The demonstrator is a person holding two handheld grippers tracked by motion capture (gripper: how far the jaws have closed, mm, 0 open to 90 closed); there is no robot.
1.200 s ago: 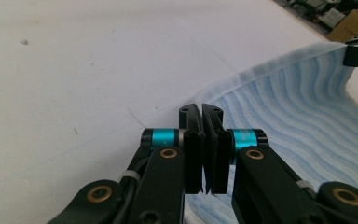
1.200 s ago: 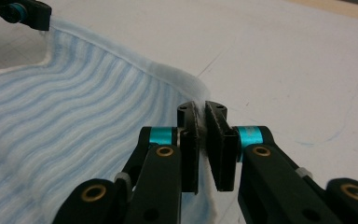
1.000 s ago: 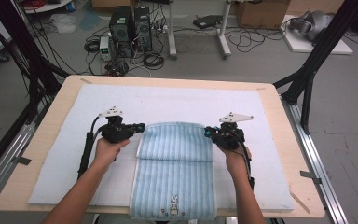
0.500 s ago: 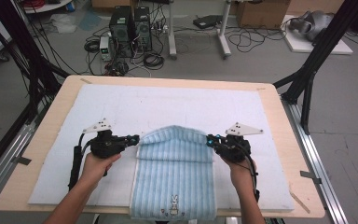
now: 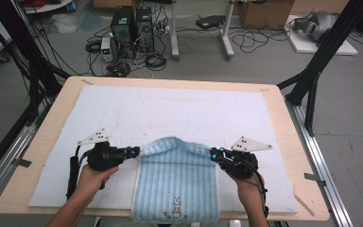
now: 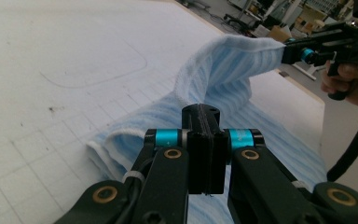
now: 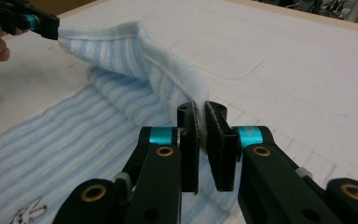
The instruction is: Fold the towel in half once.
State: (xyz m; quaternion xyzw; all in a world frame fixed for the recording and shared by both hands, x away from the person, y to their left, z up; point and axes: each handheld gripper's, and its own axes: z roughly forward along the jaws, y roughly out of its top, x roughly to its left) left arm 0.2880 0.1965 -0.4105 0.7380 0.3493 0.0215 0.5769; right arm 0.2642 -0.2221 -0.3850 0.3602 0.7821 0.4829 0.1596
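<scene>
Towel [image 5: 176, 187] is lying right in front of me, its near hem hanging at the counter's front edge, a small rabbit motif [image 5: 175, 208] stitched close to that hem. I am judging this to be a fold in progress: the far edge is lifted off the surface and arching toward me, while the near half is lying flat, so the fold looks only begun, with laying down and smoothing left to do.

I am gripping with my left claw [image 5: 135, 152], jaws pressed tight together on the towel's far left corner; in the left gripper view the claw [image 6: 205, 122] is clamped with almost no gap, cloth bunching just past it. My right claw [image 5: 213, 154] is pinching the far right corner; in the right gripper view the claw [image 7: 202, 116] is showing a thin slice of terry caught between the pads.

Cloth is looking soft and looped, pale blue with whiter stripes running lengthwise, a thicker plain band along its edge, sagging in a gentle hump between my two claws.

Under it a white padded mat [image 5: 189, 111] is covering the counter [image 5: 283, 113], faintly gridded, with a drawn garment outline farther out. Pale wood is showing round the mat's border.
</scene>
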